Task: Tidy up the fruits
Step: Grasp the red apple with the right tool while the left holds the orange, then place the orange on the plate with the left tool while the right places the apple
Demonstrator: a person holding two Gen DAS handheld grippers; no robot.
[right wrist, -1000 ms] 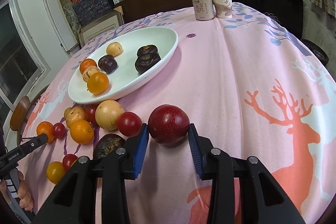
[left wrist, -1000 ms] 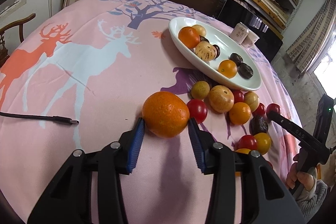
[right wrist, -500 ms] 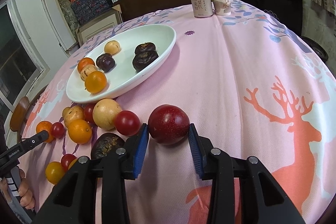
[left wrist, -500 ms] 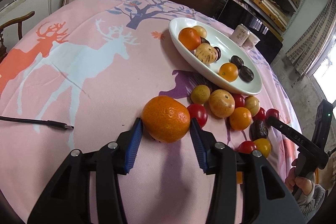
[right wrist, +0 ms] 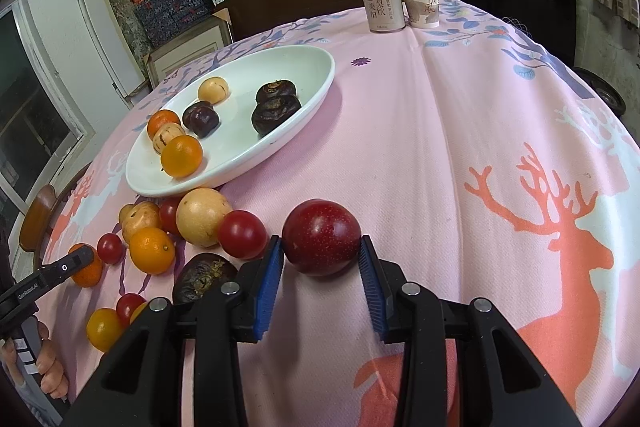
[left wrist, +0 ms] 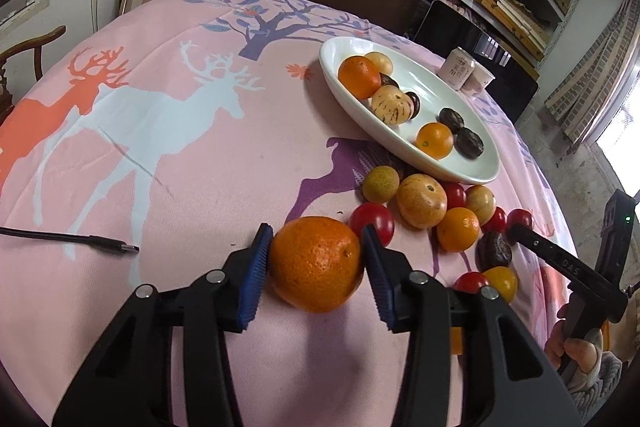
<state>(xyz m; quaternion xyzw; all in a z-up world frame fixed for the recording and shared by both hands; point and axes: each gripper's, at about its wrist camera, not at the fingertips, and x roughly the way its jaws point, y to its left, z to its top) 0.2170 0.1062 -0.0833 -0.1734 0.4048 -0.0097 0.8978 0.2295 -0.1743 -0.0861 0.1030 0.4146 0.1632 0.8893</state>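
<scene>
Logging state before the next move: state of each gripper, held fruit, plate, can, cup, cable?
left gripper: shut on the orange
orange: clamped between the blue pads
right gripper: shut on the red plum
red plum: clamped between the blue pads
white plate: upright, holds several fruits
drink can: upright; whether opened, cannot tell
paper cup: upright beside the can
black cable: lying loose, plug end free

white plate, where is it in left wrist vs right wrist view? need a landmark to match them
Left wrist: white plate sits upper right of centre, beyond the orange between the left gripper fingers.
Right wrist: the plate sits upper left of centre, beyond the loose fruit.
Shared landmark: the drink can beside the paper cup, past the plate's far end.
</scene>
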